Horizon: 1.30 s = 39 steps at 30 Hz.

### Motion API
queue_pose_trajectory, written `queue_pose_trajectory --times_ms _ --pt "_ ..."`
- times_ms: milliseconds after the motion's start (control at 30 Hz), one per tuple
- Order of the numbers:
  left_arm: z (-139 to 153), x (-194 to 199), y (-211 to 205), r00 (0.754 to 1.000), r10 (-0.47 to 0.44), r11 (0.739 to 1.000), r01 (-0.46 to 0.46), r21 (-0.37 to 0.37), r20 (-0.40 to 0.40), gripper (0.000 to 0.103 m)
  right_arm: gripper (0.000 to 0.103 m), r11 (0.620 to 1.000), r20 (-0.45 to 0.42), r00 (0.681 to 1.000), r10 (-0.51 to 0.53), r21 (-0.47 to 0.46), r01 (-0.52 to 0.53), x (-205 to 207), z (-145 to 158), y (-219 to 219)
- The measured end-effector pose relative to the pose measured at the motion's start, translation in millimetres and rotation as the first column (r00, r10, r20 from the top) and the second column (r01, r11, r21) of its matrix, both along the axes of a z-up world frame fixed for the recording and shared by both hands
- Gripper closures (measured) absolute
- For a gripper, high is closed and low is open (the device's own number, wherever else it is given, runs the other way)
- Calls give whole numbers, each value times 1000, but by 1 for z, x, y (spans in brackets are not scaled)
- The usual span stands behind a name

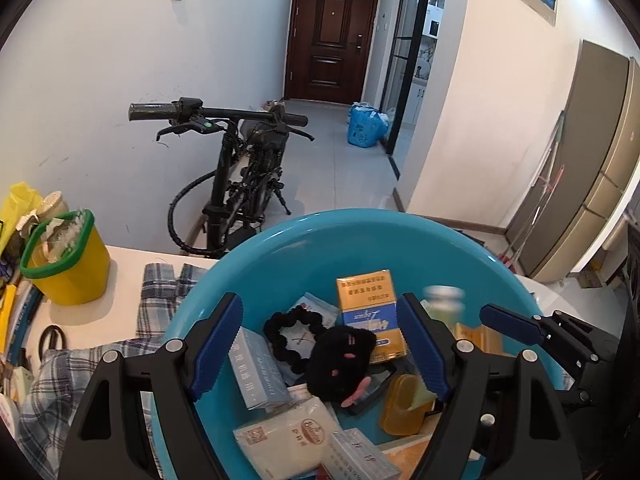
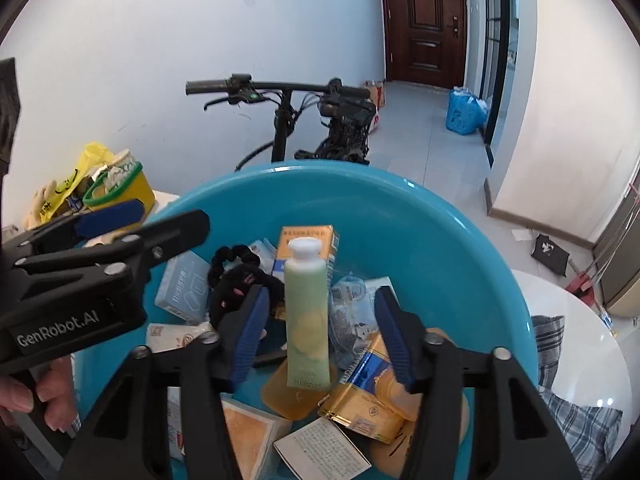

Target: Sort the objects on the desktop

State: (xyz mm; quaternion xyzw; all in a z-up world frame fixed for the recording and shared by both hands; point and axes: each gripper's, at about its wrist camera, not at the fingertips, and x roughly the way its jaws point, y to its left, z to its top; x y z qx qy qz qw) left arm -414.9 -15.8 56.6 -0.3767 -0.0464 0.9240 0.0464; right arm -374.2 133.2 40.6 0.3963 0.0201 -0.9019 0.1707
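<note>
A blue basin point(image 1: 360, 240) point(image 2: 400, 220) holds several items: a yellow-and-blue box point(image 1: 370, 312), a black scrunchie point(image 1: 296, 320), a black plush point(image 1: 340, 364), a tissue pack point(image 1: 288, 436) and small boxes. A pale green tube point(image 2: 306, 312) with a white cap stands upright between the jaws of my right gripper point(image 2: 322, 300), and a gap shows on each side of it. In the left wrist view the tube point(image 1: 442, 300) is blurred. My left gripper point(image 1: 320, 304) point(image 2: 160, 220) hangs open over the basin with nothing in it.
A yellow bin with a green rim point(image 1: 68, 264) stands at the left on the white table point(image 2: 580, 320). Plaid cloth point(image 1: 160, 288) lies beside and under the basin. A bicycle point(image 1: 240, 160) stands behind the table. A person's hand point(image 2: 52, 396) holds the left gripper.
</note>
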Motion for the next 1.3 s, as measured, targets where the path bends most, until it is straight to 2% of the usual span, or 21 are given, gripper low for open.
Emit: queue_pose_trajectory --times_ms 133,433,567,700,767,833,900,967,1000,1167,1233,1300 --pt "3 2 1 1000 6 1000 -6 -13 -13 22 48 1000 -28 1000 -2 8 2 5 7 0" --pt "8 6 -1 999 7 1000 -6 4 -54 22 48 997 -74 994 -77 -3 77 3 18 18" --pt "22 15 -4 990 17 1000 -17 5 -143 22 48 993 -114 987 -117 -15 116 5 27 25" --pt "43 36 -5 950 39 999 -44 -12 -309 21 42 989 -170 974 -151 -14 150 11 39 30" --pt "51 44 -6 930 42 999 -49 -10 -365 20 39 986 -201 966 -166 -15 166 14 45 33" --pt "58 51 -9 908 57 998 -62 1 -414 16 31 984 -237 955 -179 -25 178 20 52 35" --pt "63 59 -13 884 70 998 -66 23 -463 14 12 982 -286 940 -187 -32 186 27 60 37" --pt "68 64 -15 866 69 998 -63 28 -495 8 6 978 -356 912 -203 -31 206 37 69 36" --pt "71 66 -15 858 64 998 -61 22 -510 0 4 975 -393 895 -213 -32 218 42 74 36" --pt "80 82 -15 807 57 998 -69 1 -588 0 1 956 -551 784 -285 -106 273 65 91 41" --pt "83 86 -16 798 65 997 -77 7 -599 0 1 958 -570 771 -284 -130 257 68 95 43" --pt "85 88 -17 797 69 997 -78 10 -599 0 0 962 -559 784 -271 -139 234 64 96 43"
